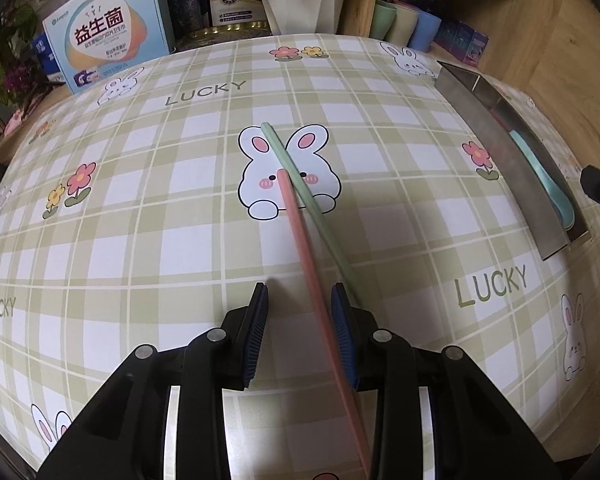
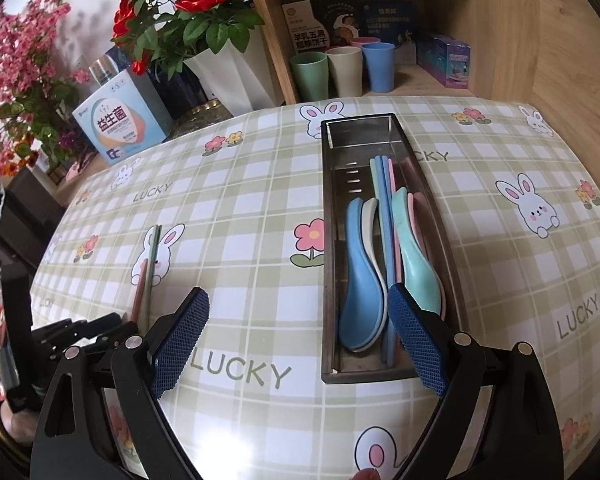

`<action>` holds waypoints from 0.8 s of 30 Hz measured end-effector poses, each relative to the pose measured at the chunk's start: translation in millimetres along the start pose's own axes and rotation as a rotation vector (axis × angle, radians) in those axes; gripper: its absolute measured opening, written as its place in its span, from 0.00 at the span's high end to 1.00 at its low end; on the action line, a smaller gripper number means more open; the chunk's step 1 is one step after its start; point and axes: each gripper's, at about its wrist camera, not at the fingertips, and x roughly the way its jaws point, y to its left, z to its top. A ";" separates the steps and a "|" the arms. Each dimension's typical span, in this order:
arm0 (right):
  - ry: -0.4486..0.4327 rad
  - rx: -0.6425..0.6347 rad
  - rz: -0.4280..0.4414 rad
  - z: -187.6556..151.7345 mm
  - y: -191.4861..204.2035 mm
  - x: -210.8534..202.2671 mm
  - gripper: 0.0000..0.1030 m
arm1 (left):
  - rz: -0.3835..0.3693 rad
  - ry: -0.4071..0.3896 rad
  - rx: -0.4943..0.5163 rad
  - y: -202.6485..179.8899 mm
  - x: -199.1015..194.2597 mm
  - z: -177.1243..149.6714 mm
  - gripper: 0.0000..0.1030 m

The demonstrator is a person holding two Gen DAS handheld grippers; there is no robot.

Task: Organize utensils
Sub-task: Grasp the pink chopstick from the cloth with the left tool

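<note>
A pink chopstick and a green chopstick lie crossed on the checked rabbit tablecloth. My left gripper is low over them and open. The pink stick runs between its blue pads, close to the right pad, and neither pad presses on it. The green stick passes behind the right finger. The same two chopsticks show at the left of the right wrist view. My right gripper stands wide open and empty above the near end of the steel tray, which holds a blue spoon, a teal spoon and several chopsticks.
The steel tray lies at the right of the left wrist view. At the table's back stand a blue box, a white vase of red roses and three cups in a wooden shelf. The shelf's wooden wall bounds the right side.
</note>
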 end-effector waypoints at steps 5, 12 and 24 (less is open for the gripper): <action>0.000 0.002 0.003 -1.9 0.0 0.4 0.15 | 0.031 -0.010 0.024 -5.0 1.1 -1.0 0.69; 0.006 0.014 0.010 -6.0 -2.7 0.9 0.15 | 0.045 -0.022 0.016 -6.1 0.8 -2.2 0.69; 0.030 0.033 0.034 -9.3 -2.9 1.6 0.15 | 0.000 -0.037 -0.031 -1.2 -2.0 -5.3 0.94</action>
